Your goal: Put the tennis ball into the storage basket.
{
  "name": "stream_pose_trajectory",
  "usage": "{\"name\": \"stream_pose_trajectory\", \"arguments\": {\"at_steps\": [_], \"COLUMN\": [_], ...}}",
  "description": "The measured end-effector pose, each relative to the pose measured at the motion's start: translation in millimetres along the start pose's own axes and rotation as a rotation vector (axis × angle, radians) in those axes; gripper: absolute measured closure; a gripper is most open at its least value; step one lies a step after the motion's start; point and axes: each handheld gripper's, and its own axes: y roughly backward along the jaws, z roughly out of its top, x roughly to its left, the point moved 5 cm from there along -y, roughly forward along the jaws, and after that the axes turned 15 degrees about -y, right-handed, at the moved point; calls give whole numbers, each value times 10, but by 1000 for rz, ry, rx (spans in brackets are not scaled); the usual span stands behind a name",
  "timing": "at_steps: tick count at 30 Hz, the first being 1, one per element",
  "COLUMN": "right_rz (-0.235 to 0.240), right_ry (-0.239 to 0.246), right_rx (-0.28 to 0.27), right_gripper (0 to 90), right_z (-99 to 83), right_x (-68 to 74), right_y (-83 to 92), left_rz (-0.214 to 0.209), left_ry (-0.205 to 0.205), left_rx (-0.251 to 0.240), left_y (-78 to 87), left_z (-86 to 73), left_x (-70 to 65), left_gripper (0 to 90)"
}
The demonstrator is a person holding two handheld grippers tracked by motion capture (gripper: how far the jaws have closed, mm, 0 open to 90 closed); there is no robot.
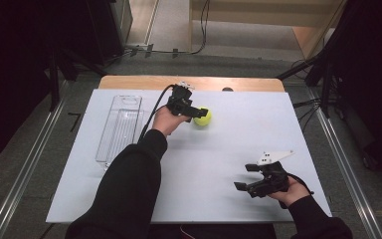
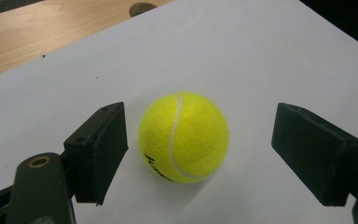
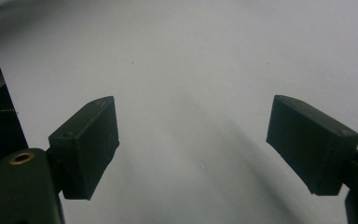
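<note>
A yellow-green tennis ball (image 1: pixel 202 117) rests on the white tabletop (image 1: pixel 229 144) toward the far middle. My left gripper (image 1: pixel 195 112) reaches it from the left. In the left gripper view the tennis ball (image 2: pixel 183 136) lies between the two black jaws of my left gripper (image 2: pixel 203 126), which is open. The left pad is close to the ball and a wide gap shows at the right pad. My right gripper (image 1: pixel 245 177) sits low near the front right of the table. It is open, and my right gripper (image 3: pixel 191 126) has only bare white surface between its jaws.
A clear plastic tray (image 1: pixel 121 127) lies lengthwise at the table's left side. A strip of wooden table edge (image 1: pixel 129 82) runs along the far side, and the same wooden edge (image 2: pixel 51 32) lies beyond the ball. Dark stands and cables surround the table.
</note>
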Motion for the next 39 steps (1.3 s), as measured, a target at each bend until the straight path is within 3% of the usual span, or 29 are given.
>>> {"name": "stream_pose_trajectory", "arguments": {"at_steps": [8,13,16,20,28,30,32,34,39], "right_rz": [1,4,5,7,12,10,9,10,10], "right_ry": [3,4,1,3,-1,-5,-6,-4,-5], "right_rx": [3,4,4,4,4,3,5,4,5], "right_gripper": [148,148,148,148,148,148,148,148,147], "right_z": [-2,-2,-3,-6,-12,-13,-14,-13,-12], "right_x": [5,4,2,-5,-23,-29,-33,-34,-30], "right_y": [-6,-7,-5,-2,3,6,8,8,4], "left_rz": [2,2,10,7,18,30,10,-12,-3], "left_ry": [12,-2,0,-4,4,-4,14,22,15], "left_rx": [19,34,17,38,30,48,39,37,39], "left_y": [-87,-132,-169,-230,-325,-338,-356,-364,-364], "left_z": [2,60,101,127,149,127,114,100,95], "left_x": [38,39,34,41,51,72,80,90,92], "left_gripper": [188,188,188,188,183,97,17,0,0]}}
